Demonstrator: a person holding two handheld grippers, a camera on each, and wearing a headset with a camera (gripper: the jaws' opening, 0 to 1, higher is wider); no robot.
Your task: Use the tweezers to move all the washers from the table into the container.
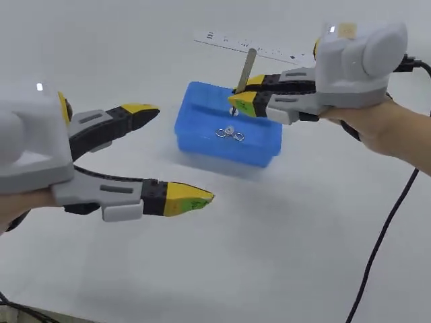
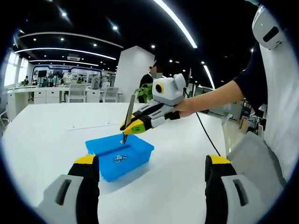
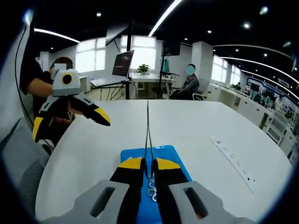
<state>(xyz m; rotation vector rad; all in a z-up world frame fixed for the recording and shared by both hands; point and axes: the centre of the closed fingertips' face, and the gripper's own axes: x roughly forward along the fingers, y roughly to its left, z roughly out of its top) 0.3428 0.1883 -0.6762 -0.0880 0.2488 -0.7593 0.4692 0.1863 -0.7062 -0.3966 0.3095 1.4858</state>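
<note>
A blue container [image 1: 202,111] sits mid-table with a few small metal washers [image 1: 229,134] on its floor. My right gripper [image 1: 240,101] hovers over its far side, shut on thin metal tweezers [image 1: 247,67] that point down into the container. In the right gripper view the tweezers [image 3: 148,130] run straight out between the closed jaws above the container [image 3: 174,156] and the washers [image 3: 152,190]. My left gripper [image 1: 174,155] is open and empty, near left of the container. The left gripper view shows the container [image 2: 140,148], the washers [image 2: 120,158] and the right gripper [image 2: 135,127].
A white power strip [image 1: 249,46] lies behind the container. A black cable [image 1: 384,235] trails across the table at the right. White tabletop stretches all around. A person sits at the far end of the room [image 3: 188,84].
</note>
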